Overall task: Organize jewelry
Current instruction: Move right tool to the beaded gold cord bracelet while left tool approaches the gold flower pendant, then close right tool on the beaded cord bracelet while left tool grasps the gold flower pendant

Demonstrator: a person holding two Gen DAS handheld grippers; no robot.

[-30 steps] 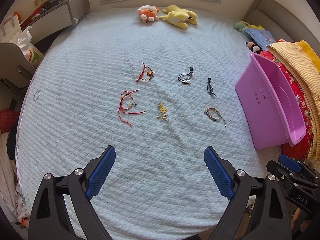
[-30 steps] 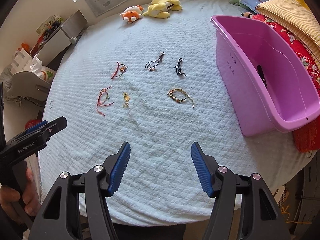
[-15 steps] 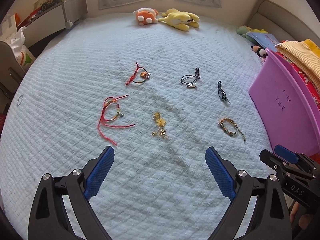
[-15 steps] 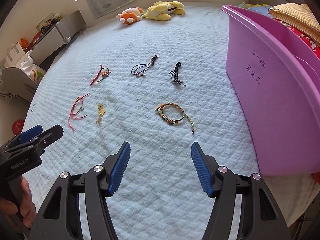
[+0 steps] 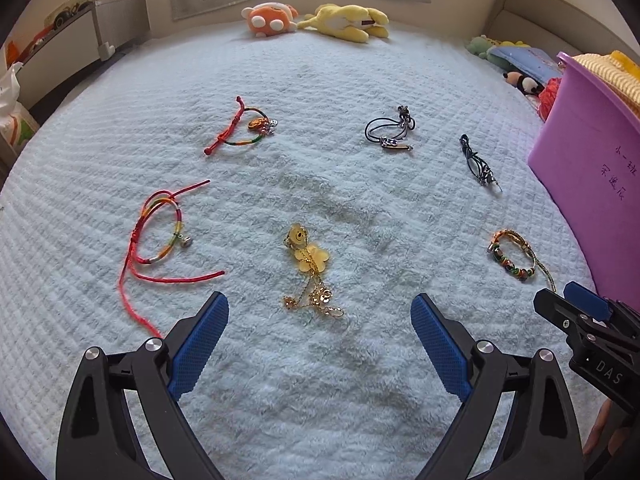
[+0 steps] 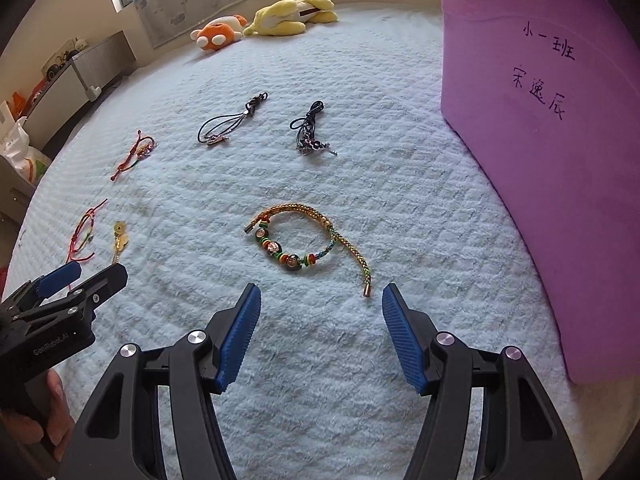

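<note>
Several pieces of jewelry lie on a pale blue quilted bed. My left gripper (image 5: 320, 312) is open and empty, just short of a gold chain with a yellow pendant (image 5: 308, 268). A red cord bracelet (image 5: 160, 236) lies to its left, another red bracelet (image 5: 244, 130) farther back. My right gripper (image 6: 320, 300) is open and empty, just short of a beaded braided bracelet (image 6: 304, 240), which also shows in the left wrist view (image 5: 516, 256). Two black cord pieces (image 6: 228, 124) (image 6: 310, 132) lie beyond. A purple tub (image 6: 560, 140) stands at the right.
Orange (image 5: 270, 20) and yellow (image 5: 348, 22) plush toys lie at the bed's far edge. More toys and a striped blanket (image 5: 600, 68) sit behind the tub. A cabinet (image 5: 60, 56) stands off the bed's left side. The left gripper shows in the right wrist view (image 6: 76, 284).
Both grippers have moved forward and lower toward the bed. The gold chain now sits just ahead of the left gripper and the beaded bracelet just ahead of the right. Both stayed open.
</note>
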